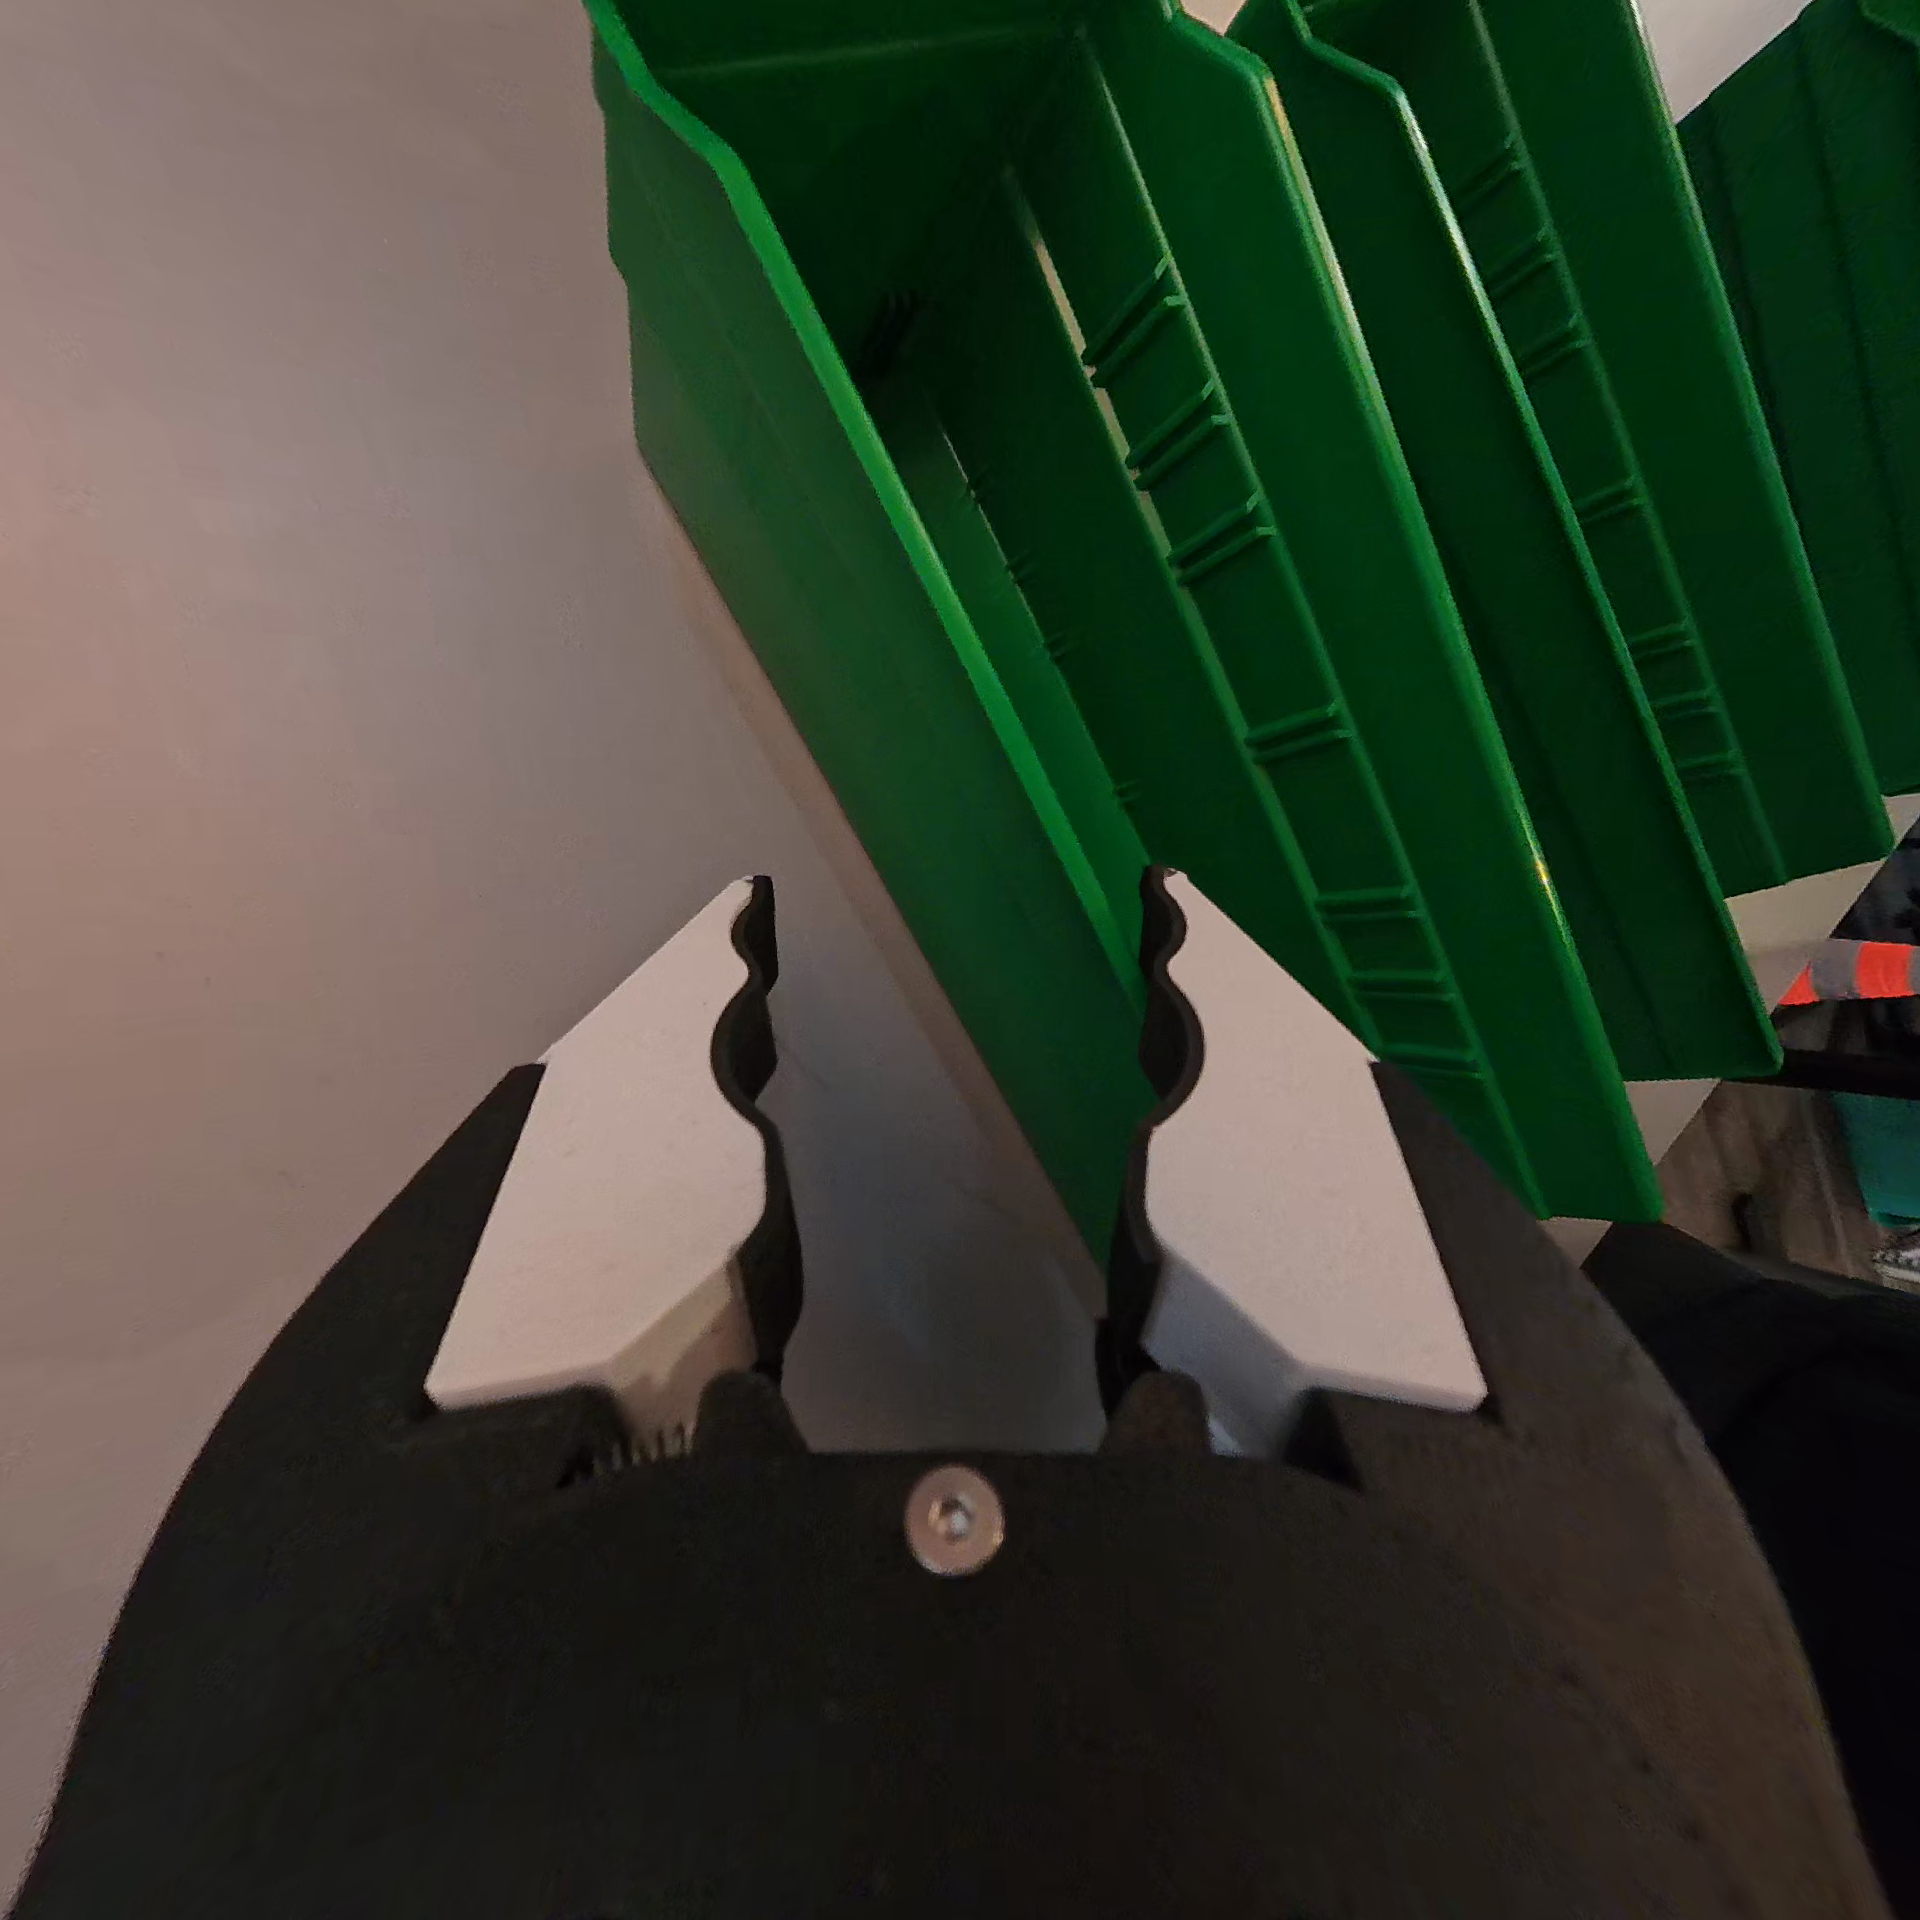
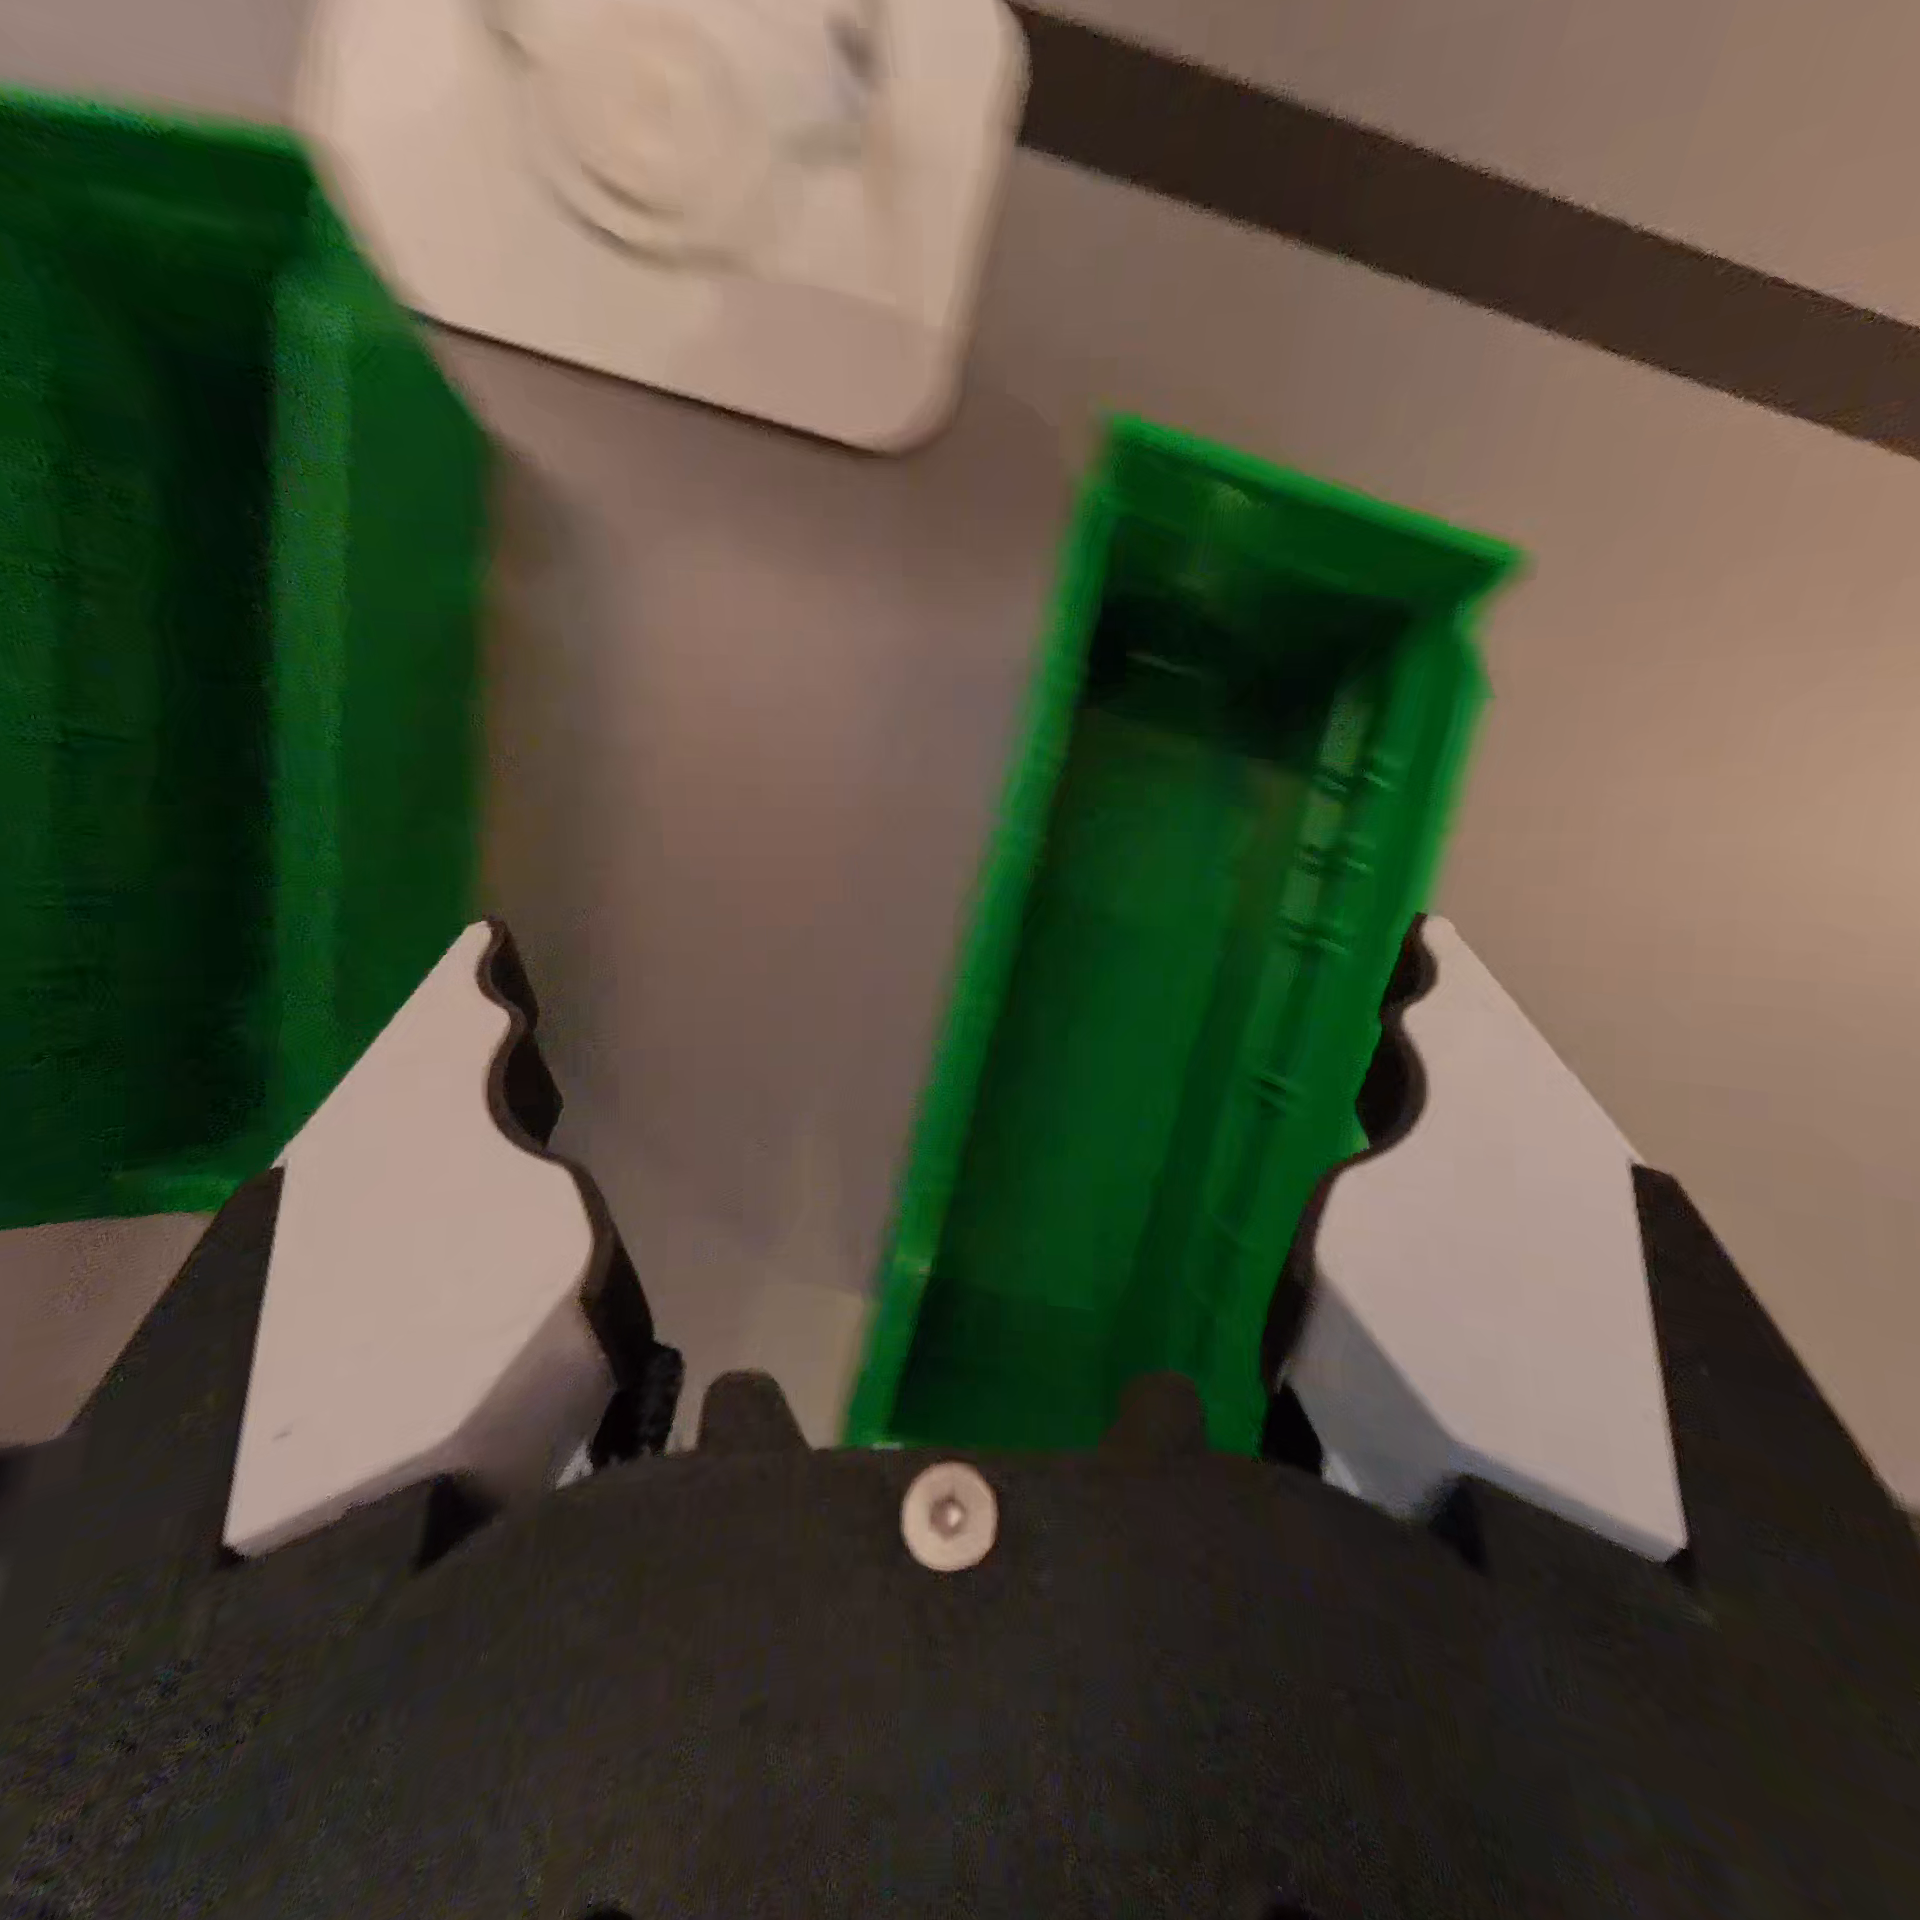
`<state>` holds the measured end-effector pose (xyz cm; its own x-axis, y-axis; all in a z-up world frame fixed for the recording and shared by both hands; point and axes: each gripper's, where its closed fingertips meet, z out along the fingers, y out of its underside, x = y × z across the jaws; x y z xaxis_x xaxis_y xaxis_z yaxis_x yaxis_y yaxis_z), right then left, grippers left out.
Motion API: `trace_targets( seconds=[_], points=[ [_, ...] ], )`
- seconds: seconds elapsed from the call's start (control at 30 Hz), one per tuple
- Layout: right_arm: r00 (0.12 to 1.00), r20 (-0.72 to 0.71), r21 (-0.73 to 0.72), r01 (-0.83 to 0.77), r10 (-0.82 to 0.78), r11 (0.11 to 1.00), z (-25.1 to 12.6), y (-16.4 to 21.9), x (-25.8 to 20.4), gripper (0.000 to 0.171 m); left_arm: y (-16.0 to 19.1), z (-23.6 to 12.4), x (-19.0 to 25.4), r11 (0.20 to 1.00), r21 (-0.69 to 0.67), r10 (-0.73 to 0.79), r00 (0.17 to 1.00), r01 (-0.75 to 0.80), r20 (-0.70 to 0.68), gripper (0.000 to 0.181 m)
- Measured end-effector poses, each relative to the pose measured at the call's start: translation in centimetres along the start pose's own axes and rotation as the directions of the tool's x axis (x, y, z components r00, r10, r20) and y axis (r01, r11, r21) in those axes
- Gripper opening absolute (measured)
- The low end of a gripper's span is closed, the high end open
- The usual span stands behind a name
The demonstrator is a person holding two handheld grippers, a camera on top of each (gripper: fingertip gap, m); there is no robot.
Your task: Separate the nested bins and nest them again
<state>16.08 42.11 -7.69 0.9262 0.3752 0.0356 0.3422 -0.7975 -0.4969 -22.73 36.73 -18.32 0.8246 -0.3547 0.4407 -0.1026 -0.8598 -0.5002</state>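
Right now my left gripper [image 1: 956, 1039] has its jaws spread with nothing between them; its right finger [image 1: 1169, 1039] sits against the outer wall of the nearest green bin [image 1: 883, 540], which lies tilted across the pale table [image 1: 260, 623]. Just beside that bin I see a 2nd green bin [image 1: 1538, 582], and the edge of a 3rd [image 1: 1829, 416] at the far right.

On the other side, my right gripper [image 2: 956, 1049] is also released. A narrow green bin [image 2: 1164, 987] lies open-side up on the table, reaching between the fingers, close to the right one. A blurred green bin [image 2: 208, 675] fills the left, and a white device [image 2: 675, 208] rests beyond.
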Motion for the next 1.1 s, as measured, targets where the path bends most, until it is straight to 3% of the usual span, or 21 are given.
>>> trace_targets(
  seconds=[0.17, 0.3, 0.4, 0.47, 0.53, 0.63, 0.83, 0.87, 0.97, 1.1],
  points=[
    [0.962, 0.256, 0.011, 0.09, -0.09, 0.996, 1.7, -2.1, -15.8, 0.156, -0.1, 0.1, 0.1, 1.0, 0.004, -0.002, 1.0, 0.003, -0.012, 0.069],
    [0.956, 0.239, -0.101, 0.2, -0.172, 0.975, 7.3, 0.4, -21.6, 0.155, -0.2, 0.1, 0.3, 1.0, 0.003, 0.012, 1.0, -0.012, -0.021, 0.069],
    [0.953, 0.12, -0.146, 0.294, -0.278, 0.945, 9.9, 1.3, -21.1, 0.156, -0.3, 0.1, 0.6, 1.0, 0.006, 0.02, 0.999, -0.019, -0.026, 0.069],
    [0.932, 0.085, -0.168, 0.362, -0.352, 0.917, 10.1, 1.5, -20.1, 0.145, -0.3, 0.1, 0.7, 1.0, 0.009, 0.023, 0.999, -0.023, -0.031, 0.069],
    [0.904, 0.109, -0.17, 0.426, -0.413, 0.889, 9.9, 1.6, -19.4, 0.134, -0.3, 0.1, 0.8, 1.0, 0.013, 0.02, 0.999, -0.02, -0.04, 0.069],
    [0.851, 0.146, -0.201, 0.525, -0.504, 0.827, 9.6, 2.3, -17.7, 0.132, -0.2, 0.1, 0.8, 1.0, 0.014, 0.019, 0.999, -0.019, -0.045, 0.069],
    [0.903, 0.248, -0.224, 0.406, -0.351, 0.886, 10.2, 3.3, -17.2, 0.142, 0.0, 0.1, 0.7, 1.0, 0.014, 0.01, 0.998, -0.01, -0.057, 0.069],
    [0.898, 0.281, -0.217, 0.402, -0.337, 0.889, 10.2, 3.4, -17.7, 0.13, 0.0, 0.1, 0.7, 1.0, 0.013, 0.01, 0.998, -0.01, -0.057, 0.069],
    [0.898, 0.293, -0.21, 0.395, -0.328, 0.894, 10.0, 3.2, -17.7, 0.115, 0.1, 0.1, 0.7, 1.0, 0.007, 0.017, 0.998, -0.017, -0.055, 0.069],
    [0.903, 0.3, -0.197, 0.375, -0.309, 0.906, 9.8, 3.1, -17.6, 0.107, 0.1, 0.1, 0.7, 1.0, 0.006, 0.019, 0.998, -0.018, -0.06, 0.069]
  ],
)
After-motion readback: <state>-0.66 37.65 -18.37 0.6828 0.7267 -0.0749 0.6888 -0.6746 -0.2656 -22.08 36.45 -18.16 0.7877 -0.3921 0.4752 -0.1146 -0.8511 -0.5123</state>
